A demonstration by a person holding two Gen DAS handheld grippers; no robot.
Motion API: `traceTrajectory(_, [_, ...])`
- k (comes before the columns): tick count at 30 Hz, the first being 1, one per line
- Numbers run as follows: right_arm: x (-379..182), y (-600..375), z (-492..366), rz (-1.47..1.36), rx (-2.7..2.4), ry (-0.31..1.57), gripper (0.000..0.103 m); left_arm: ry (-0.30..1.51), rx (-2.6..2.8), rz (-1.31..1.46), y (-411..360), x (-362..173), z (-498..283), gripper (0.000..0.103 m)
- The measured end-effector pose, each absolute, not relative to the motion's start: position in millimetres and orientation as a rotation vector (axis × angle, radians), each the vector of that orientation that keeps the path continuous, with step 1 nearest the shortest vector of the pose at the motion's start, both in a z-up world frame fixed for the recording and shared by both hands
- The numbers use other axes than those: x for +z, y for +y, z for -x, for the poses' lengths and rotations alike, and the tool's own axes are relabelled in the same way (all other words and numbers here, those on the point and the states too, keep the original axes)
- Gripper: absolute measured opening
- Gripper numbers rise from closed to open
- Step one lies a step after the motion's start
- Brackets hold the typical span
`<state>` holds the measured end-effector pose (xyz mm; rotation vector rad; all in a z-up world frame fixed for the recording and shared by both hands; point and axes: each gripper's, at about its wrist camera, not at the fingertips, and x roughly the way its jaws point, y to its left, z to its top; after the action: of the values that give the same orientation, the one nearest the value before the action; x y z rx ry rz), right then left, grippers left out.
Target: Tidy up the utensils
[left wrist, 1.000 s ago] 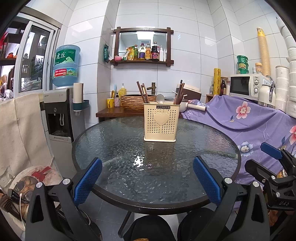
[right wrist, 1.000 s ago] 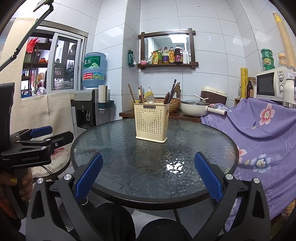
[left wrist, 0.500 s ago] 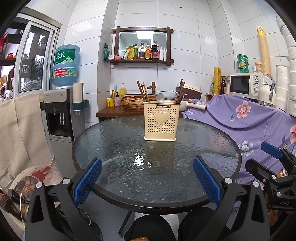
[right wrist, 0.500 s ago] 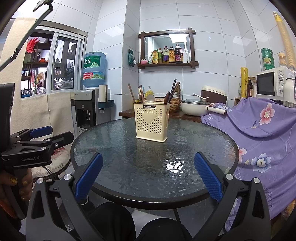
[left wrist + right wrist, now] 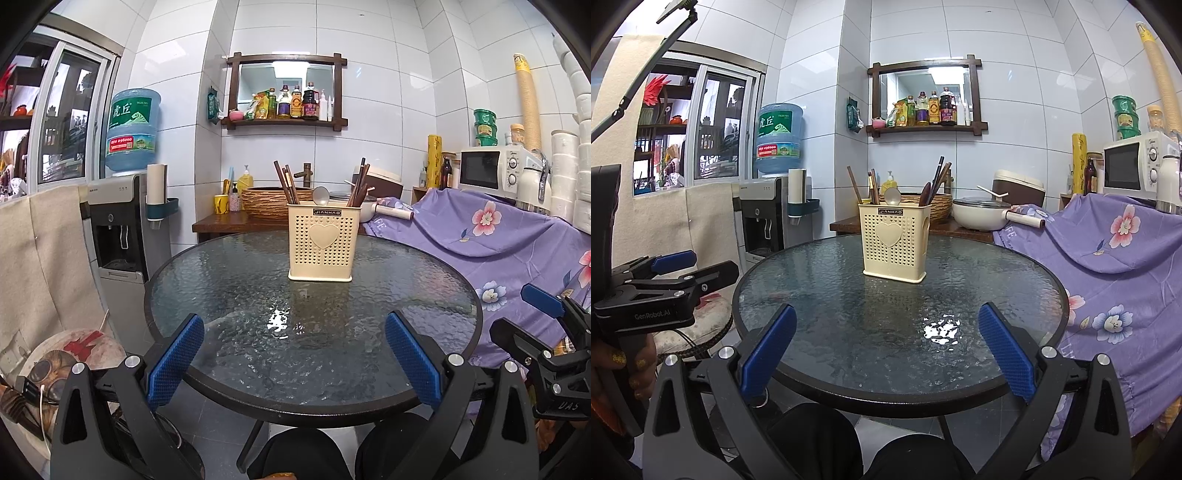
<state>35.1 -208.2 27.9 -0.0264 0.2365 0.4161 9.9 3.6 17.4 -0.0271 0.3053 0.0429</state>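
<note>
A cream perforated utensil holder (image 5: 320,242) with a heart on its front stands upright near the far side of the round glass table (image 5: 229,280). It also shows in the right wrist view (image 5: 894,242). Dark chopsticks (image 5: 283,181) and a metal spoon (image 5: 320,195) stick out of its top. My left gripper (image 5: 293,356) is open and empty, held at the table's near edge. My right gripper (image 5: 886,350) is open and empty, also at the near edge. Each gripper shows at the side of the other's view.
A purple floral cloth (image 5: 491,236) covers furniture right of the table. A water dispenser (image 5: 122,221) stands at the left. A wooden counter behind holds a woven basket (image 5: 269,201) and a white pot (image 5: 979,218). A microwave (image 5: 491,170) sits at the right.
</note>
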Motion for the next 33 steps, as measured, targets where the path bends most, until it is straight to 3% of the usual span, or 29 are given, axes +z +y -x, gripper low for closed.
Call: traceTrajectory(33, [23.3, -206.4, -33.3, 0.026, 0.421, 0.243, 0.097, 0.303, 0.046, 0.034, 5.2, 17.4, -9.8, 0.097])
